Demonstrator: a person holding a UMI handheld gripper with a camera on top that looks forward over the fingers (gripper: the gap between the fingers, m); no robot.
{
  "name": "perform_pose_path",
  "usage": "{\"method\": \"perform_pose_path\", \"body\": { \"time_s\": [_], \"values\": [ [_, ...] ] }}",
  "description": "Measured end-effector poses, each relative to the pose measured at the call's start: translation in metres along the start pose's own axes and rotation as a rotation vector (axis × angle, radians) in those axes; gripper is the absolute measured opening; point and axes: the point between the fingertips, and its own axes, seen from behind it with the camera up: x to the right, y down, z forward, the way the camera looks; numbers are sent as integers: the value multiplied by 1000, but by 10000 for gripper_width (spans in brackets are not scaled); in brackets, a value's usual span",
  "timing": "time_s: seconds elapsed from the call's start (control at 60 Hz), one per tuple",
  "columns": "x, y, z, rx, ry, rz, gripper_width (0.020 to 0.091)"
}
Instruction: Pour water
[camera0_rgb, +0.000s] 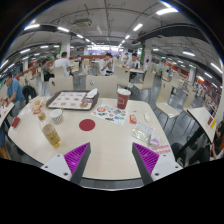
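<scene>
My gripper (111, 157) is open above the near part of a pale table (105, 140), with nothing between its purple pads (75, 155). Beyond the fingers and to the left, a clear bottle (50, 133) stands on the table. A small red round disc (87, 125) lies ahead of the fingers near the table's middle. Farther back on the right stands a red cup (123, 97). A clear plastic thing (141, 130) sits just beyond the right finger; I cannot tell whether it is a cup or a bottle.
A tray (72, 100) with small items lies at the far left of the table. Chairs (170, 106) stand to the right. People (12, 90) sit at other tables around the hall.
</scene>
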Motion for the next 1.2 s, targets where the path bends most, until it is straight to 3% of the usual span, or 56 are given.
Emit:
{"method": "perform_pose_path", "body": {
  "time_s": [0.3,0.533,0.717,0.917,0.983,1.1,1.2],
  "values": [
    [-46,28,-8,-38,-5,-18,851],
    [-154,49,-5,-28,-86,-15,852],
    [-233,28,25,59,-125,22,855],
    [-261,-5,87,166,-94,74,844],
    [-264,-7,107,171,-79,93,779],
    [-262,-8,128,193,-44,97,507],
    [-262,-11,131,214,-43,92,469]
  ]
}}
